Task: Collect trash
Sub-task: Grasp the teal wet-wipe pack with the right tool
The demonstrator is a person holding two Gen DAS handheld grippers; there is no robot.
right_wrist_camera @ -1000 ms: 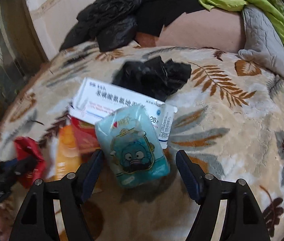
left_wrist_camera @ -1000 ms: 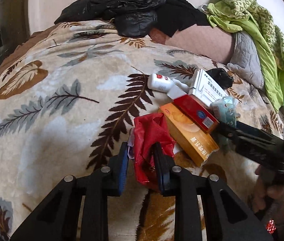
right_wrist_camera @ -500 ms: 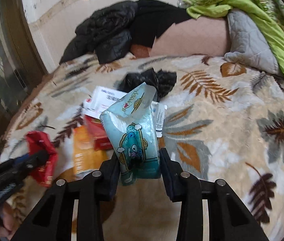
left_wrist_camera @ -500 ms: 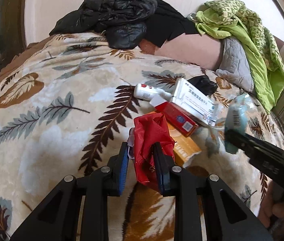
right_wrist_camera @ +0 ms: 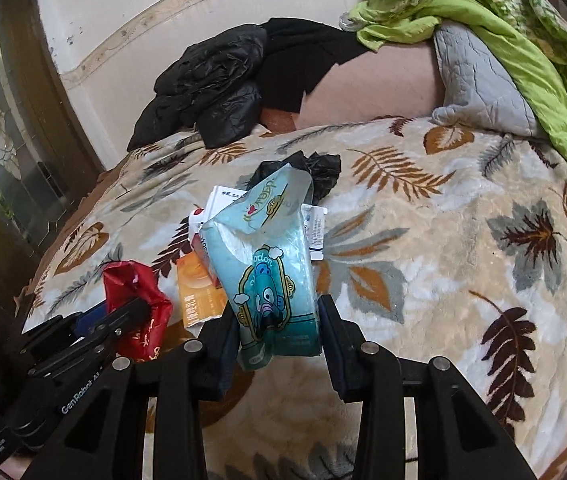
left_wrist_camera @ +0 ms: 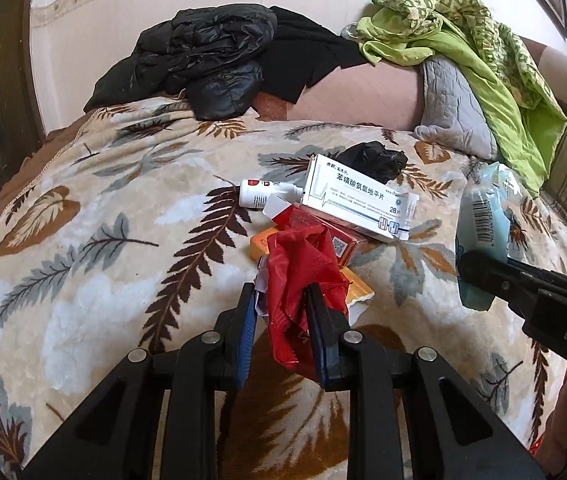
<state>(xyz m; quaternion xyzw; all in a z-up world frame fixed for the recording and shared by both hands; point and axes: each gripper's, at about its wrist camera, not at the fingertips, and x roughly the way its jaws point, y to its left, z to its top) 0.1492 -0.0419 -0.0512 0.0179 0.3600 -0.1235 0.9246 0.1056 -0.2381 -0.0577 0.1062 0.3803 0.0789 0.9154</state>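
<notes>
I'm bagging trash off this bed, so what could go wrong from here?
The blue packet sits in the right gripper by its bottom end only and leans over; it might slip out. The red bag in the left gripper hangs close to the orange box and could drag it along.

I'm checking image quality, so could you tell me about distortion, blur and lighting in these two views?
Left wrist view: strong fisheye bowing of the leaf blanket, dark corners, sharp centre, even daylight. Right wrist view: same bowing; the blue wet-wipe pack is sharp, with slight glare on its film.

Right gripper (right_wrist_camera: 279,332) fingers closed on blue pouch (right_wrist_camera: 267,272), lifted it off blanket (right_wrist_camera: 443,240)
</notes>
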